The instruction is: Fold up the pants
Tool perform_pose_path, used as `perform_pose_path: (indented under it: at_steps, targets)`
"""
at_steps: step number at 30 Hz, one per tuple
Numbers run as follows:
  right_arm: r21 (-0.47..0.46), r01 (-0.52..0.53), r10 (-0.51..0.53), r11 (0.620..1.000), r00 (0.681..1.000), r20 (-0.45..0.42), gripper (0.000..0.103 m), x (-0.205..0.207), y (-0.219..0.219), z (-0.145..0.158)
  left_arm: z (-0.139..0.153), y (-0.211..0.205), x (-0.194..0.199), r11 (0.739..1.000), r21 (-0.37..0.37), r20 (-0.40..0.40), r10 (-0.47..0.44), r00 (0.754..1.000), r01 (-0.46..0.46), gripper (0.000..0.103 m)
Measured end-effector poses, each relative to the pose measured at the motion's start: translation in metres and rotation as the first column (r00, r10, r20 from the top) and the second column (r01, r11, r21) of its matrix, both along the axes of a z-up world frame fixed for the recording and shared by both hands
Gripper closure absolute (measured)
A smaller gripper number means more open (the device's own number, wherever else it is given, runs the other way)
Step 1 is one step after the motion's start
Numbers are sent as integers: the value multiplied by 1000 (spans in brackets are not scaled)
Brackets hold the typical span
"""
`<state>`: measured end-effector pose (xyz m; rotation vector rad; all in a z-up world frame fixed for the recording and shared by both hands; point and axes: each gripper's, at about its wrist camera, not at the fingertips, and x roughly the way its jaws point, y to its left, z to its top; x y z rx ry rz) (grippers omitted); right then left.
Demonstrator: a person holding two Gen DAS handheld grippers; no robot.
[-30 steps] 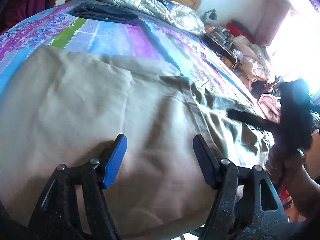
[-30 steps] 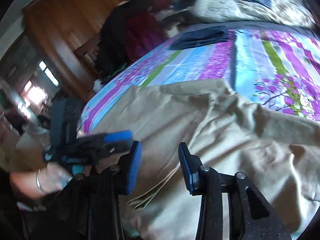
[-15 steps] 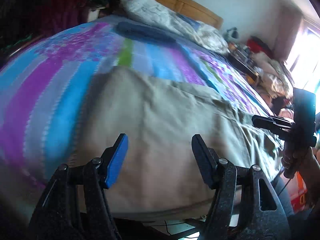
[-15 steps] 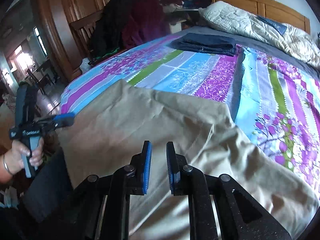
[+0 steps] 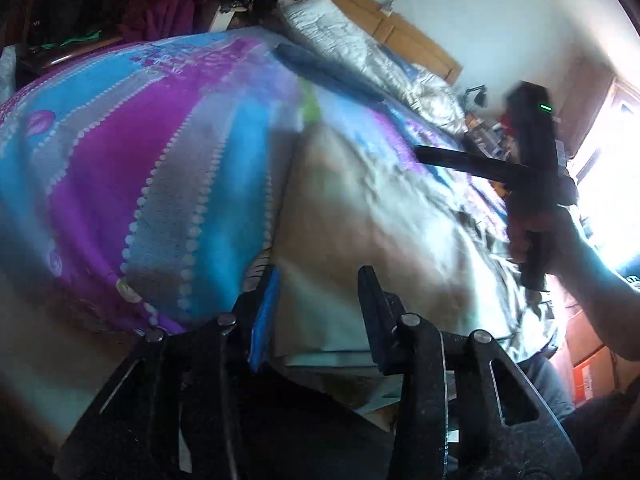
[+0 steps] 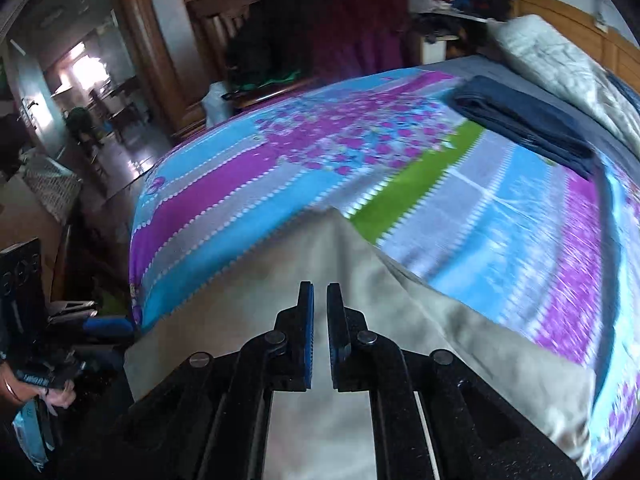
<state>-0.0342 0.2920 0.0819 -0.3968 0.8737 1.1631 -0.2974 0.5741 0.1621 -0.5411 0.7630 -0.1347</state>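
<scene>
I'm seeing the pants (image 6: 320, 264) lying spread on the bed (image 6: 248, 176), not folded yet. My left gripper (image 5: 318, 304) is hanging open at their near edge; my right gripper (image 6: 319, 332) is looking nearly closed, seemingly holding nothing, though blur is hiding detail.

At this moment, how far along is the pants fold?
Early. Done: the pants lie spread on the bed. In hand: the left tool is open at their edge; the right tool looks nearly shut, grip unclear. Left: every fold; none visible yet.
</scene>
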Motion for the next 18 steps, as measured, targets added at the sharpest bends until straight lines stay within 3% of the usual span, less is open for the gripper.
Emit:
perform_pose_path:
  at_steps: [4, 5, 6, 7, 8, 10, 11, 12, 14, 17, 18]
  targets:
    - [-54, -24, 21, 998, 998, -60, 96, 21, 70, -41, -11, -4, 10, 997, -53, 0, -51, 999, 51, 61]
    - [-79, -3, -2, 997, 998, -63, 103, 35, 81, -54, -24, -3, 18, 995, -69, -36, -71, 997, 68, 61]
    - [-71, 13, -18, 997, 997, -78, 103, 47, 82, -63, -37, -1, 24, 994, -78, -66, -85, 994, 79, 70]
    - [-40, 48, -52, 998, 994, -92, 103, 59, 73, -74, -42, 5, 23, 994, -85, -36, -65, 997, 62, 79]
    - [-56, 127, -131, 990, 988, -77, 103, 73, 70, -75, -47, 14, 24, 989, -137, -35, -62, 997, 56, 82]
    - [-64, 245, -248, 967, 968, -33, 103, 93, 64, -66, -58, 34, 24, 968, -251, -61, -29, 998, 13, 102]
    - [-30, 269, -270, 963, 962, -37, 103, 96, 56, -56, -60, 41, 22, 961, -275, -70, -7, 998, -13, 103]
    - [23, 256, -255, 966, 965, -57, 96, 92, 46, -42, -60, 47, 19, 962, -272, -66, 17, 998, -34, 103]
    - [95, 183, -175, 978, 981, -87, 95, 65, 25, -16, -49, 49, 9, 980, -191, -66, 53, 996, -64, 100]
    - [76, 53, -46, 996, 994, -100, 95, 4, -7, -8, -30, 42, -2, 981, -192, 6, 19, 1000, -17, 94]
    - [60, 16, -9, 998, 993, -114, 95, -17, -18, -16, -27, 39, -2, 978, -206, 24, 13, 1000, -8, 85]
